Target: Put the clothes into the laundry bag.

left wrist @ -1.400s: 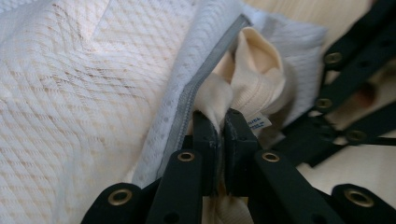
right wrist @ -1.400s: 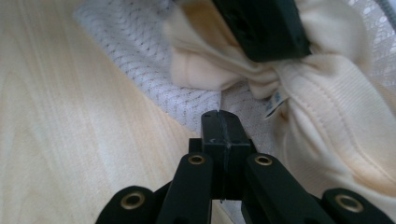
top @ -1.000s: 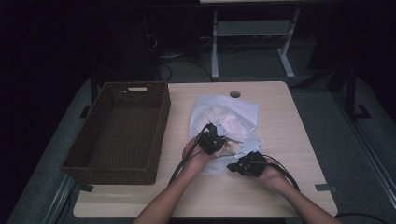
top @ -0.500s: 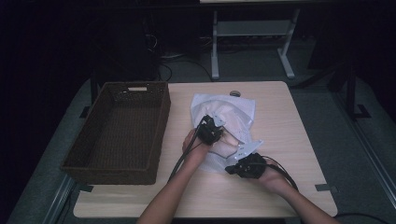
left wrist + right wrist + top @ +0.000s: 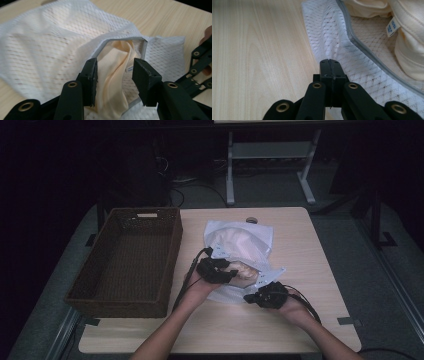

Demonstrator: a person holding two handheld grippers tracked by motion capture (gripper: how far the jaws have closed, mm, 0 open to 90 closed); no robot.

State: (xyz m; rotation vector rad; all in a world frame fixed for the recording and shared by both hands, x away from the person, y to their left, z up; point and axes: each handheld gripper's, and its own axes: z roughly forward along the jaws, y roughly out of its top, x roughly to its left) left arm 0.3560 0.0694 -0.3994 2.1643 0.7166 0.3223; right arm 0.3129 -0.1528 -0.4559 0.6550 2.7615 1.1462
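Two grippers work the white mesh bag on the counter: right gripper pinches its edge with jaws closed, left gripper jaws, just opening, straddle the cream garment at the mouth, which may slide back out if the edge slips.

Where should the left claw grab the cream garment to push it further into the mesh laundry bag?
Grip the cream garment on the bunched fold at the mesh laundry bag opening, coming straight in through the grey-trimmed mouth, which gapes toward the left claw. Its jaws already straddle that fold.
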